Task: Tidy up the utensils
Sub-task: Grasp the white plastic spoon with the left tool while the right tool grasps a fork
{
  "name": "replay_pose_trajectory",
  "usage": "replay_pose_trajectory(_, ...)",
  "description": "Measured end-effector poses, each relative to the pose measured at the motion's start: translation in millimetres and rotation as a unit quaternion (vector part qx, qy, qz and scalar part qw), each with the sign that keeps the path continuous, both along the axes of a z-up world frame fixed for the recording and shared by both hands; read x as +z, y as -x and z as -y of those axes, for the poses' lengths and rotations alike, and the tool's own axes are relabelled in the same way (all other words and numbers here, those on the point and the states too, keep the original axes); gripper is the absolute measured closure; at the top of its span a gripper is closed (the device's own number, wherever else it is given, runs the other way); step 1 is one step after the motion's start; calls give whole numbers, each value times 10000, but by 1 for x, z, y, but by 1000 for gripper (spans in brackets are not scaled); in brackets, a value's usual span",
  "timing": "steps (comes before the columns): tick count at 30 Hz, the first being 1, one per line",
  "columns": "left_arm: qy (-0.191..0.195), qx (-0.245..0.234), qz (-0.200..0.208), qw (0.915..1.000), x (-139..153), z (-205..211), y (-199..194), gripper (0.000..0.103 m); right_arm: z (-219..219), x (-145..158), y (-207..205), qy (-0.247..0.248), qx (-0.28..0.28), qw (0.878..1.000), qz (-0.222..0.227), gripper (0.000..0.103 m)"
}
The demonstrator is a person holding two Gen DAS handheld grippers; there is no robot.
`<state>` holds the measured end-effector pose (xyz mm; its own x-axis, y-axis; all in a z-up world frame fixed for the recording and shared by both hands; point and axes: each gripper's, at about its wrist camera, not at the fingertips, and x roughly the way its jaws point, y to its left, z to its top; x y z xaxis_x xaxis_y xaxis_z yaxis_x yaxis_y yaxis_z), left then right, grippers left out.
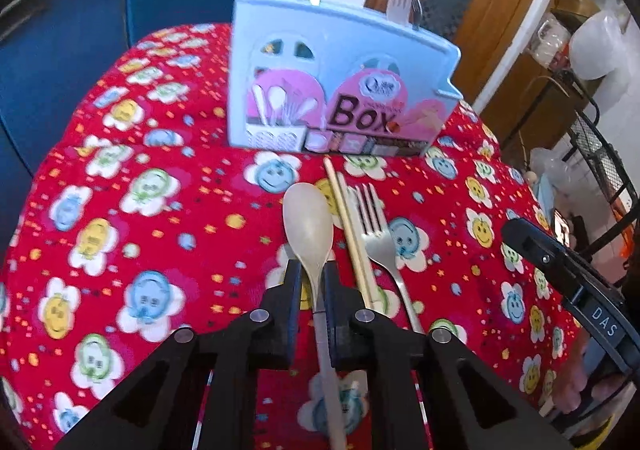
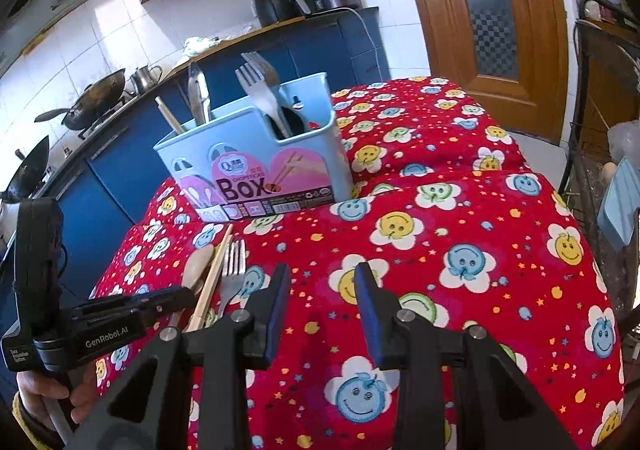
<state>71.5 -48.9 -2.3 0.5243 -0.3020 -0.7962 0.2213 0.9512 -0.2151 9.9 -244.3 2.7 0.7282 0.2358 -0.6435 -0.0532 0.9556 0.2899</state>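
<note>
A cream spoon (image 1: pixel 308 217) lies on the red smiley-flower cloth (image 1: pixel 120 209), bowl pointing toward the light blue utensil box (image 1: pixel 336 73). My left gripper (image 1: pixel 313 270) is shut on the spoon's neck, with the handle running back between its fingers. Right of the spoon lie a wooden chopstick (image 1: pixel 348 234) and a metal fork (image 1: pixel 376 234). In the right wrist view the box (image 2: pixel 256 153) holds forks (image 2: pixel 260 89), a metal utensil (image 2: pixel 198 93) and a chopstick (image 2: pixel 170 115). My right gripper (image 2: pixel 322 274) hovers open over bare cloth, right of the loose fork (image 2: pixel 232 270).
The cloth-covered table drops off at its left edge toward blue cabinets (image 2: pixel 100 185). Woks (image 2: pixel 92 101) sit on a stove beyond. A wooden door (image 2: pixel 480 9) stands at the back right, and a wire rack (image 2: pixel 600 129) is at the far right.
</note>
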Motion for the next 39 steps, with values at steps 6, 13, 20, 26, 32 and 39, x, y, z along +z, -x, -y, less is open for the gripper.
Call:
replay_pose_trajectory(6, -369, 400, 661, 9963, 17, -22, 8, 93, -16, 2, -5, 80, 283, 9994, -194, 67)
replay_pose_trajectory(13, -571, 784, 1005, 9902, 22, -46, 11, 93, -43, -4, -16, 170, 792, 9941, -720, 67)
replay_pose_trajectory(20, -537, 966, 1013, 9887, 18, -63, 13, 93, -68, -12, -26, 203, 1299, 9829, -1290, 71)
replay_pose_trajectory(26, -433, 1088, 968, 9884, 13, -75, 13, 93, -89, -18, -36, 568, 1551, 9718, -1682, 76)
replay_pose_trajectory(32, -304, 1181, 961, 9879, 10, -85, 13, 93, -103, -17, -46, 987, 1643, 9606, -2014, 76)
replay_pose_trajectory(39, 92, 1197, 766, 9898, 6, -97, 12, 93, -112, -18, -61, 1294, 1740, 9461, -2407, 84)
